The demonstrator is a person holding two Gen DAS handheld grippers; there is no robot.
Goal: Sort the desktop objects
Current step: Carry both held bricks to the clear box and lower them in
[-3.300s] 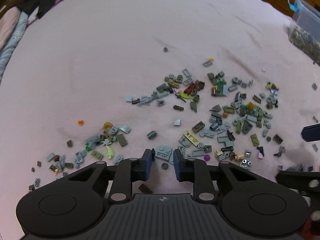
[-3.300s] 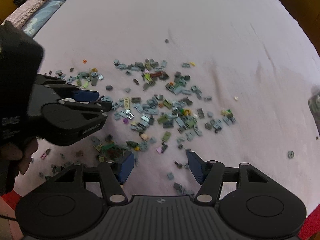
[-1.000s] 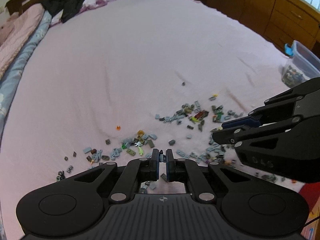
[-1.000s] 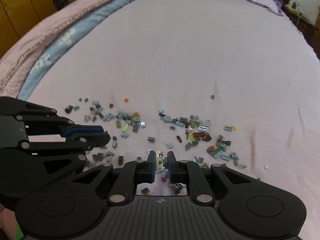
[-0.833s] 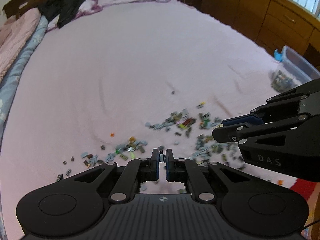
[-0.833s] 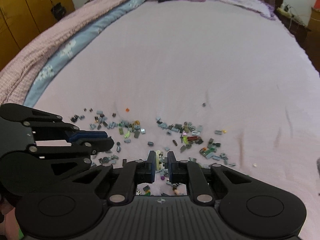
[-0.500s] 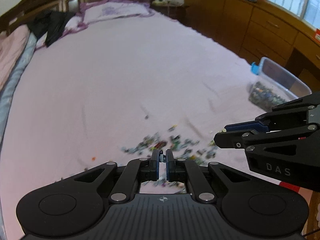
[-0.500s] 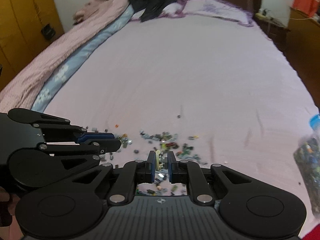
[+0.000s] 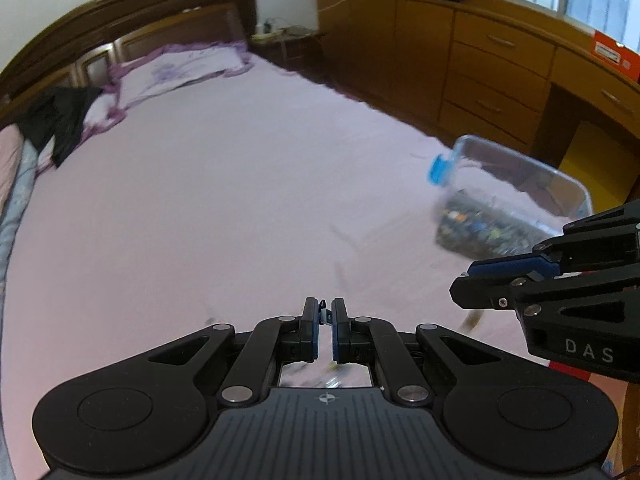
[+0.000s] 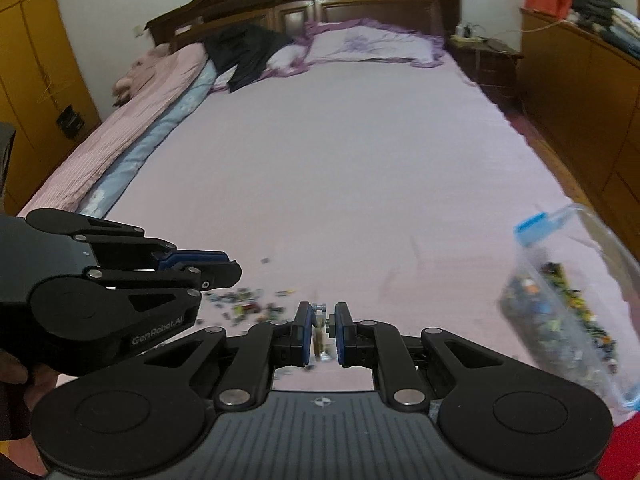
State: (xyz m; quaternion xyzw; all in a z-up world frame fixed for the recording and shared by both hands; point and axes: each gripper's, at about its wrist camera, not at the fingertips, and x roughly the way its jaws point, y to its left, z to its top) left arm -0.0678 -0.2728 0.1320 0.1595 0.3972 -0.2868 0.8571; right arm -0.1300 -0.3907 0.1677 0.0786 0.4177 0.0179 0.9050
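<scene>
Your left gripper jaws pinch a tiny blue piece; right gripper jaws clamp a tan/grey brick stack.

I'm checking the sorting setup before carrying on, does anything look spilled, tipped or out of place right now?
Yes. Small toy bricks lie strewn loose across the pink bedsheet rather than contained. The clear plastic bin of bricks sits near the bed's right edge, its blue latch flipped up and no lid visible on it.

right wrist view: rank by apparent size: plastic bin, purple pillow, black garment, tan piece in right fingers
1. plastic bin; near the lens, so inflated
2. purple pillow
3. black garment, close to the pillow, so unsure
4. tan piece, smallest
</scene>
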